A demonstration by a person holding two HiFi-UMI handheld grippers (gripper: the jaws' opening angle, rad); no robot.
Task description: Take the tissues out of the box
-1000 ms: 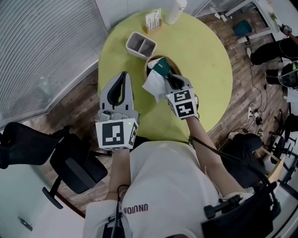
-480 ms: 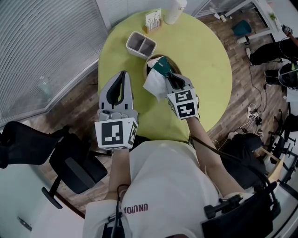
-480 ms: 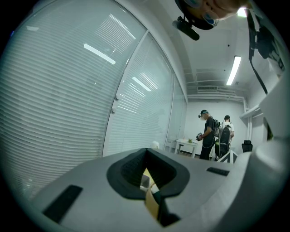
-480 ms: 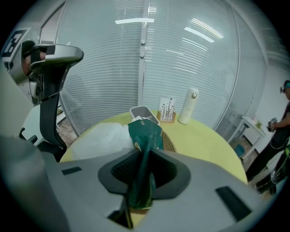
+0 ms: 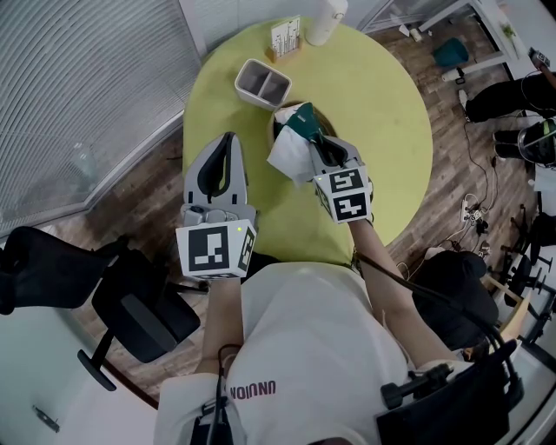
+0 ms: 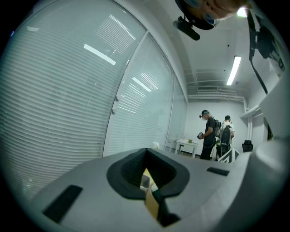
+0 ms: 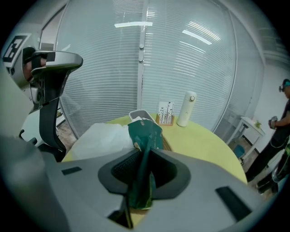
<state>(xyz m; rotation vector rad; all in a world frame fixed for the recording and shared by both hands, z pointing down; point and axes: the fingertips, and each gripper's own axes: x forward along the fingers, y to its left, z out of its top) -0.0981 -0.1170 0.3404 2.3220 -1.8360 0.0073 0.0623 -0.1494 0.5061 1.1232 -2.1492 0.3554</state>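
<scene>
My right gripper (image 5: 311, 139) is shut on a dark green soft tissue packet (image 5: 298, 120) over the middle of the round yellow-green table (image 5: 391, 113). A white tissue (image 5: 287, 156) hangs loose from the packet's left side. In the right gripper view the packet (image 7: 145, 136) is pinched edge-on between the black pads, with the tissue (image 7: 102, 140) bunched to its left. My left gripper (image 5: 228, 143) hovers over the table's near left edge, apart from the packet. Its jaws meet with nothing between them (image 6: 152, 192).
A grey two-compartment bin (image 5: 262, 84) stands behind the packet. A card holder (image 5: 285, 39) and a white bottle (image 5: 326, 19) stand at the table's far edge. A dark round thing (image 5: 328, 129) lies under the packet. A black chair (image 5: 130, 304) stands at the near left.
The right gripper and the packet have shifted very slightly away from me. The left gripper has stayed where it was.
</scene>
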